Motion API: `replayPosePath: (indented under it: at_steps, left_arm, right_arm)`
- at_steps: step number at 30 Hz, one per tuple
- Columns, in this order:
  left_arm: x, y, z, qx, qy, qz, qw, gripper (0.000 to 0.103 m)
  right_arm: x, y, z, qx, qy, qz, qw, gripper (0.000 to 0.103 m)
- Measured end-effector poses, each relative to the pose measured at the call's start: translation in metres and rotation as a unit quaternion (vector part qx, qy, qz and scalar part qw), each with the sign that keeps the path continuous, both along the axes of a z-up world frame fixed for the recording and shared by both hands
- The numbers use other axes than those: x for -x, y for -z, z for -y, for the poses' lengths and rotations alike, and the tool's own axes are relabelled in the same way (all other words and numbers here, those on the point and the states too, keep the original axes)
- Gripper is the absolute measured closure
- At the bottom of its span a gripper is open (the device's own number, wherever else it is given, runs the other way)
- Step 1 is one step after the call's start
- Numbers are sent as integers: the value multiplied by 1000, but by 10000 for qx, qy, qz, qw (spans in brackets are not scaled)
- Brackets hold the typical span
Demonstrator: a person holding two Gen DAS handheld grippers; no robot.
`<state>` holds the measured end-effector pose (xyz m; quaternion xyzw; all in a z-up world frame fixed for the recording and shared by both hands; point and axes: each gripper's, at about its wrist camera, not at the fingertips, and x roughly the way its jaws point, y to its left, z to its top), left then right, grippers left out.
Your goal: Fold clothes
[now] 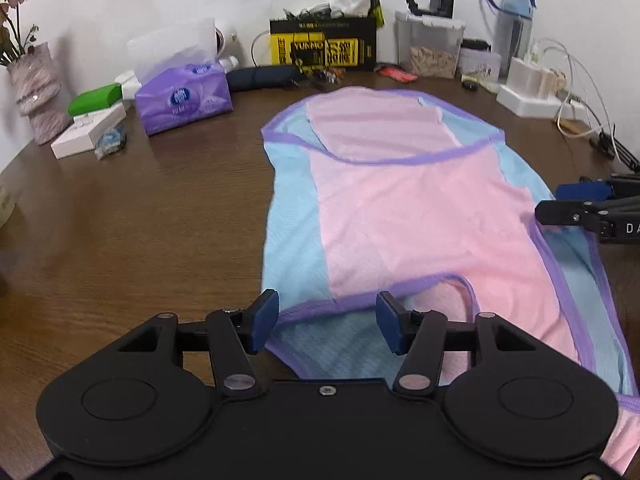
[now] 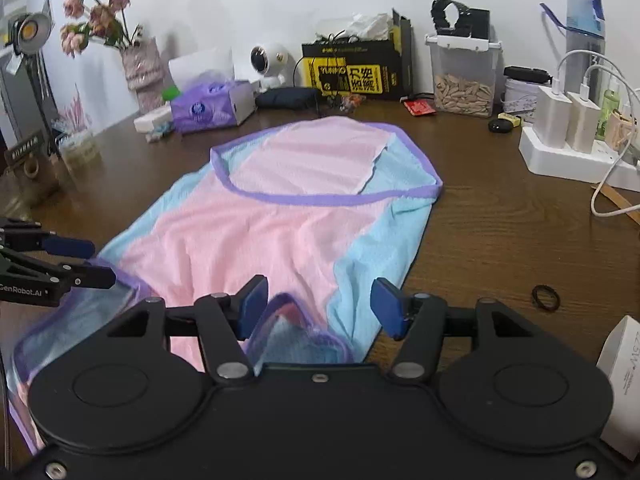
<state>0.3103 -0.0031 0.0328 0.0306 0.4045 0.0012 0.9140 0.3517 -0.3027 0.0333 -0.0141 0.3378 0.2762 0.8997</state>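
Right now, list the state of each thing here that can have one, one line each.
Pink and blue mesh garment with purple trim: spread on the table, far end folded over, near end rumpled.
Left tongs: open, trim between the pads, unpinched.
Right tongs: open over a raised fold.
Purple tissue pack: opened, a tissue sticking up.
Clear plastic lidded container: shut, partly filled.

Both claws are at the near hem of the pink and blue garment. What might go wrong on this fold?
1. The near hem is bunched between the right claw pads, so it may pinch several layers.
2. The left claw is open over the purple edge; closing short may miss it.
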Motion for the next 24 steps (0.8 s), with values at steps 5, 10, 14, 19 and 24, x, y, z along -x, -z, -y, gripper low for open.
replayPosePath:
  at_steps: [5,10,14,19,24]
  left_arm:
    - [0,5,-6,-94,-473,145,9987,90]
    - [2,3,-12,-41,-646,175,9978,90]
    - [20,-8,-13,142,-361,403,9984,64]
    - [45,-10,-20,131,-84,388,9991,56]
    - [78,-6,-17,632,587,329,9957,56]
  right_arm:
    - [0,6,-1,215,-30,-38,9998,86]
    - [0,6,2,350,61,12,9994,89]
    - [24,-8,22,-7,202,261,9995,73]
    - [79,-13,41,-236,342,251,9988,65]
    - [125,-15,29,-282,167,237,9992,65]
